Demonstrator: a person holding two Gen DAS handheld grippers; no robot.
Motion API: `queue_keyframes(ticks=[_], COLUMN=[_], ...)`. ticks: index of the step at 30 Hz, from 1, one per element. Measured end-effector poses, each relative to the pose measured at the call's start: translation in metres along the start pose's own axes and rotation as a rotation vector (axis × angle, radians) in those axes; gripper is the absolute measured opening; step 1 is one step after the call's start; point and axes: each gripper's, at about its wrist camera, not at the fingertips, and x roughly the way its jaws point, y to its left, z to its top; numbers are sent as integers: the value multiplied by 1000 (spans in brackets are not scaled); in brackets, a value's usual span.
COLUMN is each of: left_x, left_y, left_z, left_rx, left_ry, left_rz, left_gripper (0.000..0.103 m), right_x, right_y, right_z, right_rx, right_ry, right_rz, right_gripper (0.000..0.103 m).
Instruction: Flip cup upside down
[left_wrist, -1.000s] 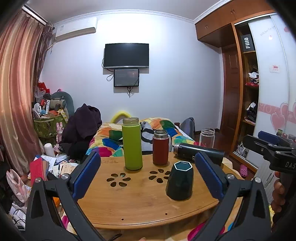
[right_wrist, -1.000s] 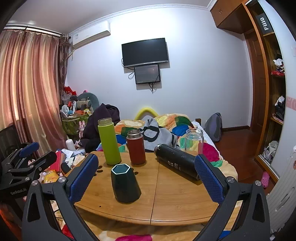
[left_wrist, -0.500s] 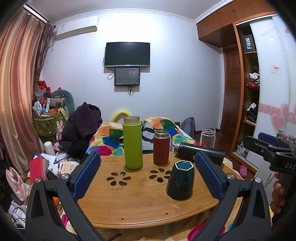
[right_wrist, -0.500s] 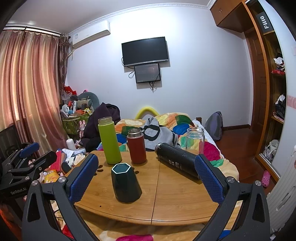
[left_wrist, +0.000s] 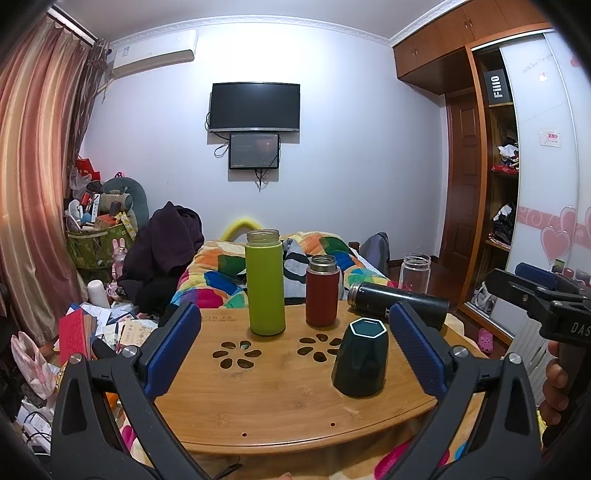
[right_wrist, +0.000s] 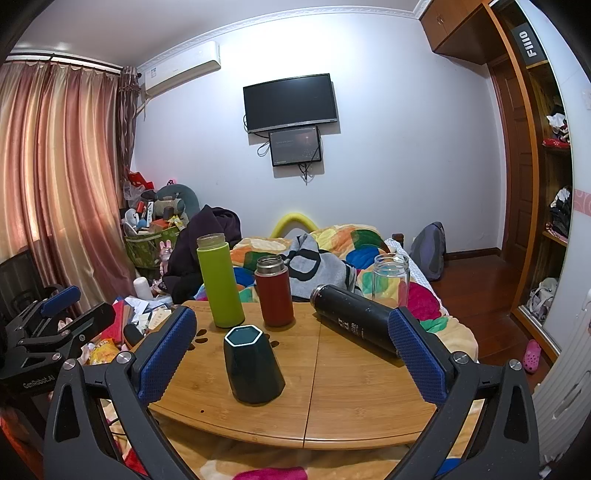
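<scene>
A dark green hexagonal cup (left_wrist: 362, 357) stands on the wooden table (left_wrist: 280, 398), narrow end up and wide end down; it also shows in the right wrist view (right_wrist: 253, 363). My left gripper (left_wrist: 295, 350) is open and empty, held back from the table's near edge, with the cup just inside its right finger. My right gripper (right_wrist: 291, 354) is open and empty, also short of the table, with the cup between its fingers but further off. Each gripper shows at the edge of the other's view.
On the table stand a green bottle (left_wrist: 265, 282) and a red flask (left_wrist: 322, 295). A black flask (left_wrist: 397, 301) lies on its side at the right, with a clear glass jar (left_wrist: 415, 272) behind it. A bed with a colourful blanket (left_wrist: 221, 273) lies beyond.
Both grippers have stayed open and almost still; the views have shifted only slightly. The cup and bottles have not moved.
</scene>
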Motion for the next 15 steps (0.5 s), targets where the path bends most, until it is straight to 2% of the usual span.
queue_keyframes(ticks=[15], left_x=[-2], left_y=[-3], left_z=[-1], left_rx=[9], left_ry=[1], left_rz=[-8], left_gripper=[103], right_x=[1], right_y=[3], right_z=[-1], right_rx=[-4], right_ry=[2], right_rz=[3], right_gripper=[103])
